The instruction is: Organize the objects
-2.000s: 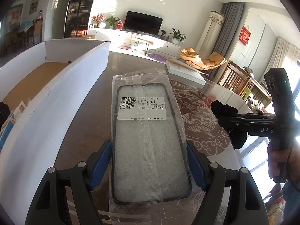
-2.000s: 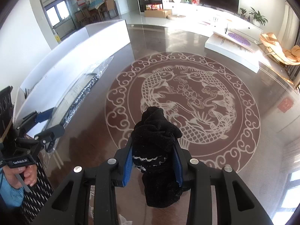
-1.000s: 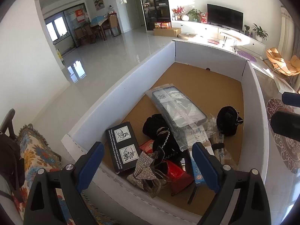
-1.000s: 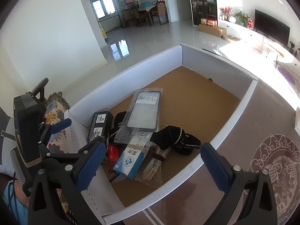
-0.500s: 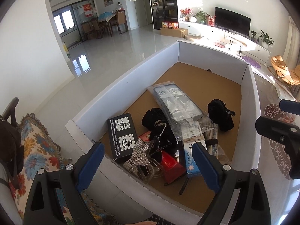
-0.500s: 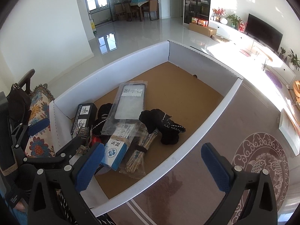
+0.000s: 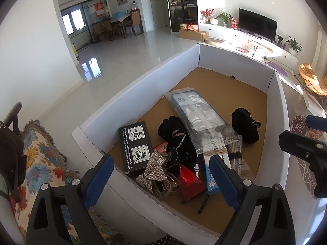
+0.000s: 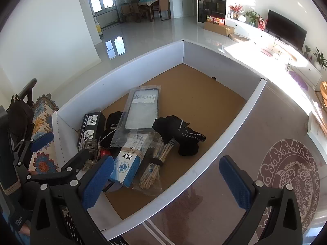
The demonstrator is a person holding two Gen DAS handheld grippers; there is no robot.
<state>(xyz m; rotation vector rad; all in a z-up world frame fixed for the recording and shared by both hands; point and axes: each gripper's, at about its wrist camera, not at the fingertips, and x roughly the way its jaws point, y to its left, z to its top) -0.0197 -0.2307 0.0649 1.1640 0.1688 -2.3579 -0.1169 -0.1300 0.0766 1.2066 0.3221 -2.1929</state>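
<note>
Both grippers, left gripper and right gripper, hang spread and empty over the white box on the brown patterned surface; glossy floor beyond.

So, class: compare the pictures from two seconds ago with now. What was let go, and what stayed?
The left gripper released the bagged phone case; the right gripper released the black sock. Both now lie in the white box, and both grippers are open and empty. The black carton stayed put over the last second.
</note>
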